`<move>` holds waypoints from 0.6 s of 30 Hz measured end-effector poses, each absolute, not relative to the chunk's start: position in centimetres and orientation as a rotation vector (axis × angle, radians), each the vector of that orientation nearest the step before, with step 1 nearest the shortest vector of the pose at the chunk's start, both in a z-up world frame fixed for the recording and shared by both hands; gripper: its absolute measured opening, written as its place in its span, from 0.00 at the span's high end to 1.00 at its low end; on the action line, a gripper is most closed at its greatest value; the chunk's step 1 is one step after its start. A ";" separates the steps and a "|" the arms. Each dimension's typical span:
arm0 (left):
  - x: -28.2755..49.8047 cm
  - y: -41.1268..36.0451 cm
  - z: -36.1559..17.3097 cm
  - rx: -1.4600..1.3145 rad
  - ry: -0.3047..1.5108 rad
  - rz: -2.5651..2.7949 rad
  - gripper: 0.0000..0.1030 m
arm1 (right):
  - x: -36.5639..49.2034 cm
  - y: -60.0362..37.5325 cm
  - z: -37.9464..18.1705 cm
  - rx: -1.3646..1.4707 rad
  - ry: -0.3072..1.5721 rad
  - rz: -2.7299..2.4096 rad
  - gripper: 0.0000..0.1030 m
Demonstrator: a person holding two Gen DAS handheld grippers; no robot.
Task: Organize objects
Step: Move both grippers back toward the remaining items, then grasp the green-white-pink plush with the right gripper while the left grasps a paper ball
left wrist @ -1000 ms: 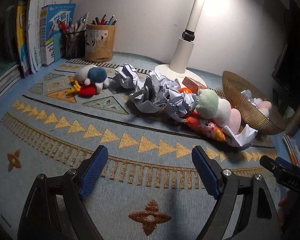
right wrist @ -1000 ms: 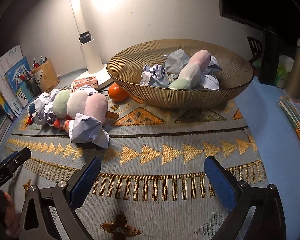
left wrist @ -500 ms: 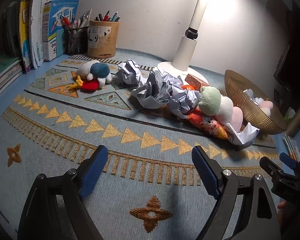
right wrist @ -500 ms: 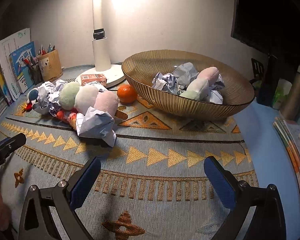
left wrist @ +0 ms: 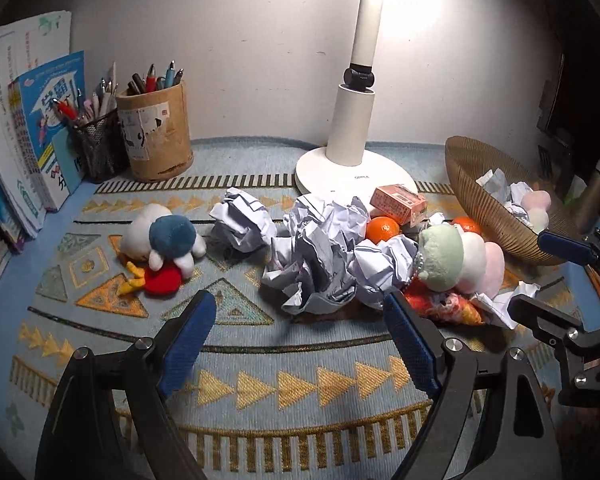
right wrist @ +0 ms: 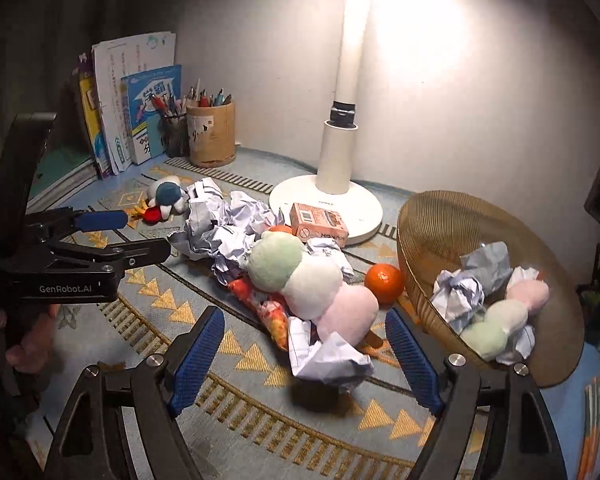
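A pile lies on the patterned mat: crumpled paper balls (left wrist: 320, 256), a three-ball plush in green, white and pink (right wrist: 308, 280), two oranges (right wrist: 384, 283), a pink box (right wrist: 318, 224) and a blue-and-white plush bird (left wrist: 164, 242). A gold ribbed bowl (right wrist: 428, 232) at the right holds paper balls and another plush. My left gripper (left wrist: 296, 340) is open and empty, just before the big paper ball. My right gripper (right wrist: 304, 354) is open and empty, its fingers either side of a crumpled paper (right wrist: 326, 358) at the pile's near end.
A white lamp base (left wrist: 352, 172) stands behind the pile. Two pen holders (left wrist: 156, 132) and upright books (left wrist: 36, 128) fill the back left corner. A metal flask (left wrist: 594, 196) stands right of the bowl. The blue desk edge shows beyond the mat.
Both grippers have moved forward toward the pile. The left now faces the paper balls closely; the right now straddles the nearest crumpled paper. Both stay open.
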State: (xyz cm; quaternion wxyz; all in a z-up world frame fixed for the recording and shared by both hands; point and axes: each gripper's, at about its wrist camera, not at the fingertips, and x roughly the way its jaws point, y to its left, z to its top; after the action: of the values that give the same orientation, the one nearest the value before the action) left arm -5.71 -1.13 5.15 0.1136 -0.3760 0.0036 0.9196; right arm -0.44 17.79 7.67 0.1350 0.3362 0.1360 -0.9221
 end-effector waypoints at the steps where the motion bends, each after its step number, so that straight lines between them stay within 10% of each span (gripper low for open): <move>1: -6.4 -1.0 4.8 -1.110 0.013 2.678 0.18 | -1.3 17.3 7.2 0.996 0.435 -2.666 0.28; 11: -9.7 -0.9 2.2 -1.185 -0.102 2.557 0.28 | -6.8 17.1 3.8 1.141 0.427 -2.574 0.28; 18: -9.5 -0.7 3.0 -1.129 -0.093 2.572 0.52 | -7.0 17.3 3.6 1.123 0.387 -2.570 0.41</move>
State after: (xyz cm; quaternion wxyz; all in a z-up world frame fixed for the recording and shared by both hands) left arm -9.53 -0.67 3.04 0.1648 -0.3962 -0.0328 0.9026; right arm -7.01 17.33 3.58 0.1546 0.3920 0.1352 -0.8968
